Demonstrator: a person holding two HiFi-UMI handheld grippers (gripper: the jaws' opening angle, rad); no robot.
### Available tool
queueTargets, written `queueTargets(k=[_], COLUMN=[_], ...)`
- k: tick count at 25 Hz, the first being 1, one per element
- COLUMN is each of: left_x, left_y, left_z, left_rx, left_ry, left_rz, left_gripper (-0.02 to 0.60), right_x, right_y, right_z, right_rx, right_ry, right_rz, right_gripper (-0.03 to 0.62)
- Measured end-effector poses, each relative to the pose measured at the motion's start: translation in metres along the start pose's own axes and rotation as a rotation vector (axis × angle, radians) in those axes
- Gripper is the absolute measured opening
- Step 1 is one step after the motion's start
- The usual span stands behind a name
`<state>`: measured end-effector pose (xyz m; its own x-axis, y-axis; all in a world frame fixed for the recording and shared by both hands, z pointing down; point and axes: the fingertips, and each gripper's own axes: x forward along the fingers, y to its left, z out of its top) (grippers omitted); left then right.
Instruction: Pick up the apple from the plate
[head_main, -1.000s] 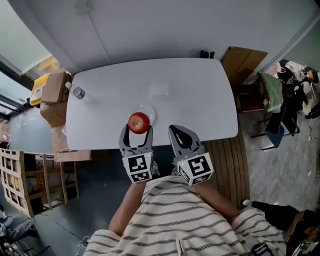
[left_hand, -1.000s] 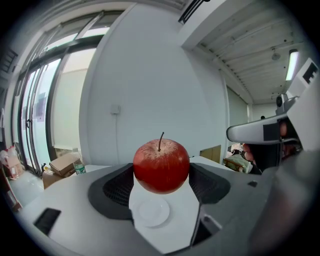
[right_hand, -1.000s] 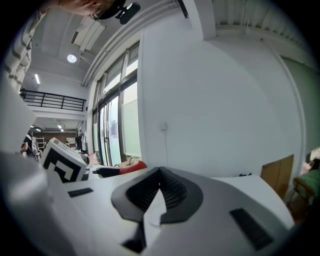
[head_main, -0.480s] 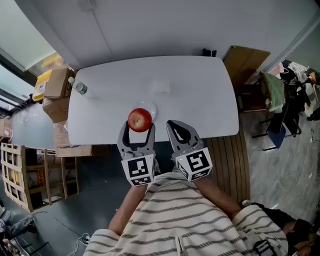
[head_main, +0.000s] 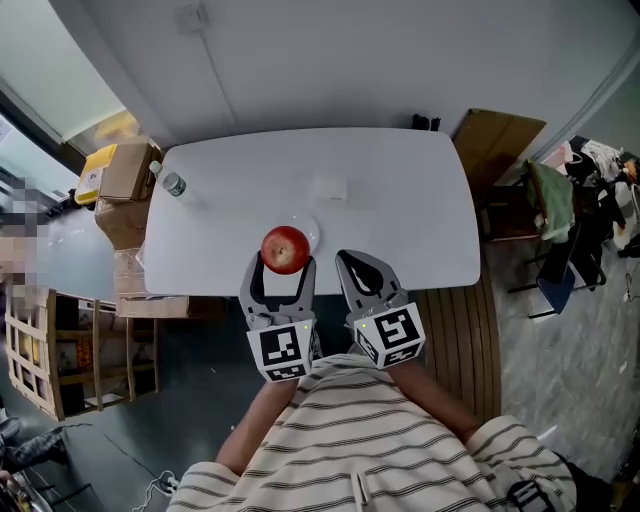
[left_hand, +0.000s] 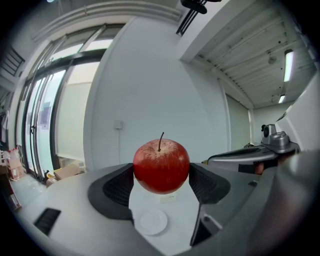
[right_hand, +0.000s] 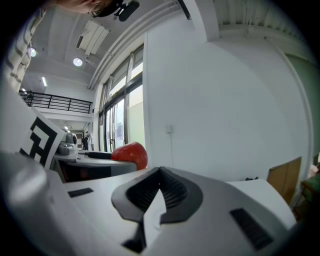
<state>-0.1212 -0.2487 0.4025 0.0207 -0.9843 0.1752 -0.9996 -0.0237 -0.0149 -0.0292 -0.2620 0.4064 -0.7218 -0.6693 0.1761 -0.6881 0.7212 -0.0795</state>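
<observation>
A red apple (head_main: 285, 249) (left_hand: 161, 166) with a stem is clamped between the jaws of my left gripper (head_main: 282, 268) (left_hand: 161, 184), held up in the air above the table. The small white plate (left_hand: 152, 221) (head_main: 307, 227) lies bare on the white table (head_main: 400, 200) below and just beyond the apple. My right gripper (head_main: 358, 270) (right_hand: 159, 192) hangs beside the left one near the table's front edge, its jaws shut with nothing between them. From the right gripper view the apple (right_hand: 131, 154) shows at the left.
A clear bottle (head_main: 173, 184) stands at the table's far left corner. A small white card (head_main: 329, 187) lies past the plate. Cardboard boxes (head_main: 125, 175) and wooden racks (head_main: 60, 350) stand left of the table; a chair (head_main: 520, 200) and boards are to the right.
The left gripper stays shut on the apple and holds it above the plate. The head camera has shifted slightly, so the table sits a little lower in view.
</observation>
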Motion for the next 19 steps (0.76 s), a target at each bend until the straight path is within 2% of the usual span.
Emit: queueTargets(k=[19], left_x=[-0.0015], left_y=[-0.0094], left_z=[0.0068], left_rx=[0.018], left_ry=[-0.022], left_rz=[-0.004], left_gripper=[0.354], right_x=[0.0030], right_y=[0.0015], right_z=[0.0037], right_rx=[-0.008], right_ry=[-0.010], right_rz=[0.021], right_gripper=[0.012])
